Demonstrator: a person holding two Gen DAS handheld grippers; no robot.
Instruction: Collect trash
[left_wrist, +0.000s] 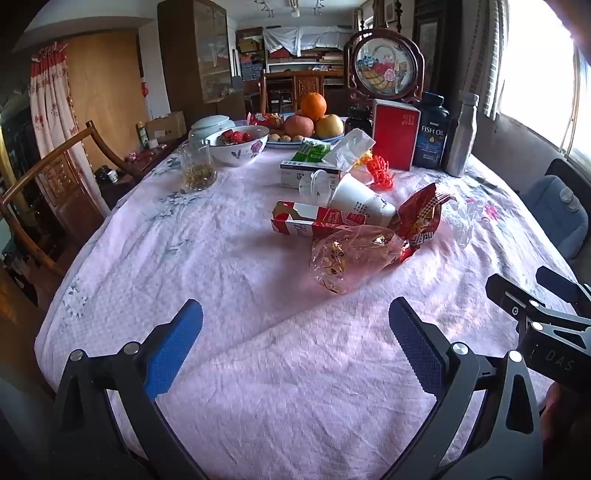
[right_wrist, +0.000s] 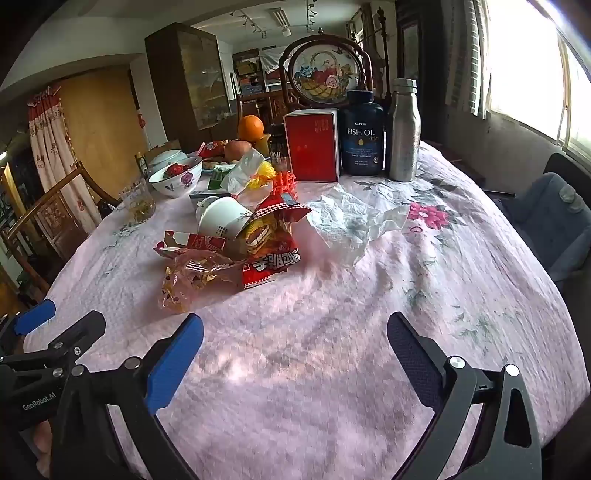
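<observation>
A heap of trash lies mid-table on the pink cloth (left_wrist: 221, 258). It holds a clear cellophane wrapper with gold print (left_wrist: 351, 258) (right_wrist: 192, 280), a red snack bag (left_wrist: 421, 218) (right_wrist: 269, 247), an opened red-and-white carton (left_wrist: 314, 221) (right_wrist: 192, 240) and a tipped white paper cup (left_wrist: 362, 201) (right_wrist: 225, 218). A crumpled white tissue (right_wrist: 347, 225) (left_wrist: 461, 218) lies to the right of the heap. My left gripper (left_wrist: 295, 310) (right_wrist: 68, 314) is open and empty, short of the wrapper. My right gripper (right_wrist: 295, 321) (left_wrist: 521, 280) is open and empty over bare cloth, with the heap ahead to its left.
At the back stand a red box (right_wrist: 312, 147), a fish oil bottle (right_wrist: 364, 133), a metal bottle (right_wrist: 404, 133), a strawberry bowl (left_wrist: 240, 142), a glass (left_wrist: 195, 168), a fruit plate (left_wrist: 314, 125) and a tissue box (left_wrist: 306, 171). A wooden chair (left_wrist: 48, 192) stands left, a blue seat (right_wrist: 554, 221) right.
</observation>
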